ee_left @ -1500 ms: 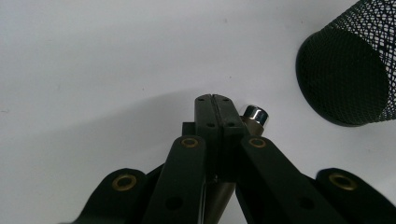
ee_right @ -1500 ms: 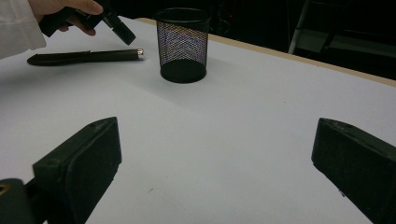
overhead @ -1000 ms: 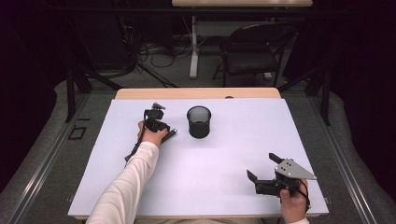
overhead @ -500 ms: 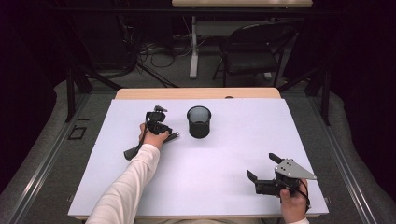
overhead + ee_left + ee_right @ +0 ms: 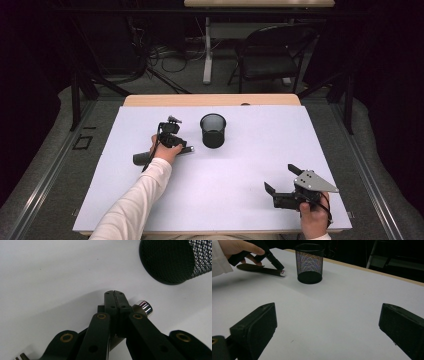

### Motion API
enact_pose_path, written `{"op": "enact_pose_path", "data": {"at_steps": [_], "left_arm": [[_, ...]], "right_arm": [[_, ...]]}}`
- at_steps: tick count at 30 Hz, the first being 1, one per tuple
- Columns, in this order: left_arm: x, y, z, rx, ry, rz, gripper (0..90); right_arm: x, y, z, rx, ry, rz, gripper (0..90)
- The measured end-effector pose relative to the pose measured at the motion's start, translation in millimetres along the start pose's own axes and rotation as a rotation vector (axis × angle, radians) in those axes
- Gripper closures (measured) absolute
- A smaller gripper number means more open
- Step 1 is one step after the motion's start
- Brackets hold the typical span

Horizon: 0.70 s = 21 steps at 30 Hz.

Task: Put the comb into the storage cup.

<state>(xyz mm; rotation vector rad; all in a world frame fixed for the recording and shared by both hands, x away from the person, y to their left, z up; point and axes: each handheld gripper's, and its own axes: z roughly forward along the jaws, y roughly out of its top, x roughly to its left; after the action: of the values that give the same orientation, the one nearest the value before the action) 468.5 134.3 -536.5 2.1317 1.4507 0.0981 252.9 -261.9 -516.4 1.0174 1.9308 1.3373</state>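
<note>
My left gripper [image 5: 188, 149] is shut, its two jaws pressed flat together with nothing between them [image 5: 115, 293]. It points down at the white table just left of a black mesh cup [image 5: 213, 130]. A dark pen-like thing with a shiny metal end [image 5: 143, 307] lies on the table under and beside the jaws. The right gripper view shows its tip [image 5: 282, 272] left of the mesh cup [image 5: 309, 263]. My right gripper [image 5: 280, 177] rests near the front right of the table, open and holding nothing [image 5: 327, 322].
The white table top [image 5: 250, 165] spreads between the two hands. Its wooden far edge [image 5: 210, 100] runs behind the cup. Beyond it stand a black chair [image 5: 272, 55] and loose cables [image 5: 165, 55] on the floor.
The left hand has shifted slightly and a dark end now shows on the table to its left. The right gripper has not moved.
</note>
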Motion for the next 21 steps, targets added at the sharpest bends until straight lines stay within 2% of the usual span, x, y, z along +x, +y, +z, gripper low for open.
{"op": "enact_pose_path", "data": {"at_steps": [21], "left_arm": [[-1.7, -21.0, -10.5, 0.03, -0.024, 0.059, 90.0]], "right_arm": [[0.2, -0.3, 0.7, -0.001, 0.001, 0.0, 1.3]]}}
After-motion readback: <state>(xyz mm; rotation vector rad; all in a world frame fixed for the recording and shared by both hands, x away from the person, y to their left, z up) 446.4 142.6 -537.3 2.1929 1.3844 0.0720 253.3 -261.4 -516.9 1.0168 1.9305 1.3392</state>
